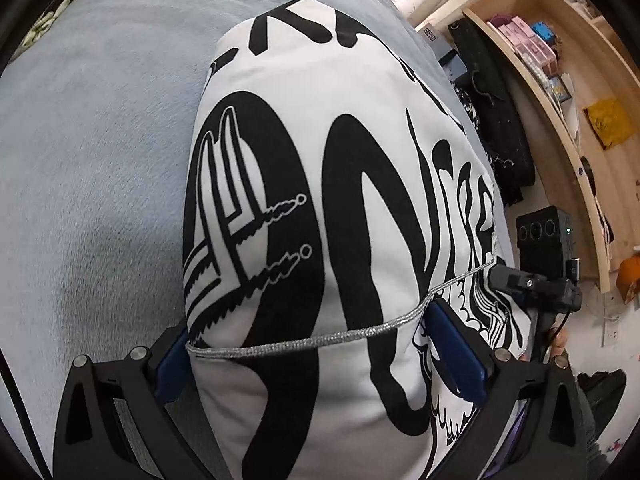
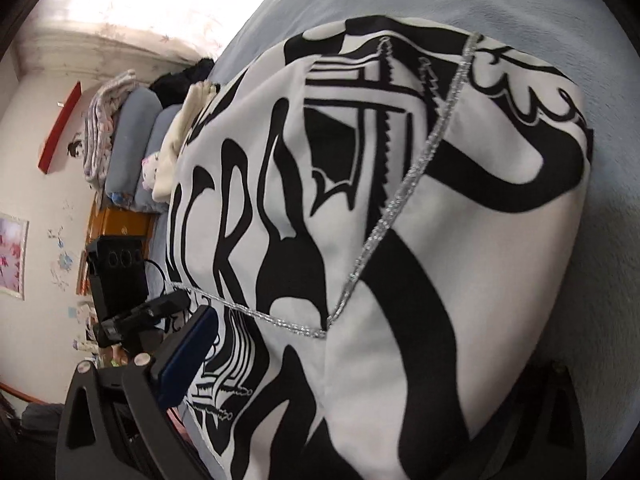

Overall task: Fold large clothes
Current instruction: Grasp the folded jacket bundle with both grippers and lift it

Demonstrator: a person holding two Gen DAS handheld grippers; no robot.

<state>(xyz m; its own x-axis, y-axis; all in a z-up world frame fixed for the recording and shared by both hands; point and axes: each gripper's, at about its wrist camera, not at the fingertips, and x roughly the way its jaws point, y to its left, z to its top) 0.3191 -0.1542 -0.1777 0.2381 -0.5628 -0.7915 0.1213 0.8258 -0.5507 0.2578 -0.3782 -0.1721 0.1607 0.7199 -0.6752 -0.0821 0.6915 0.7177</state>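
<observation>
A large white garment [image 1: 352,168] with bold black print and a silver braid hem [image 1: 320,340] lies folded on the grey-blue bed [image 1: 100,140]. My left gripper [image 1: 308,320] stands wide at its near end. The cloth lies between the blue pads [image 1: 456,344], which do not press it. In the right wrist view the same garment [image 2: 400,200] fills the frame. My right gripper [image 2: 380,344] is spread wide. Its left blue pad [image 2: 188,360] rests beside the cloth and its right finger is mostly hidden under the fabric. The left gripper [image 2: 144,312] shows at the cloth's left edge.
Wooden shelves [image 1: 560,80] with small boxes stand beyond the bed's right side, with dark clothing [image 1: 492,120] beside them. A black box with round lenses [image 1: 544,236] sits near the bed edge. Pillows and folded blankets [image 2: 132,140] lie at the bed's head.
</observation>
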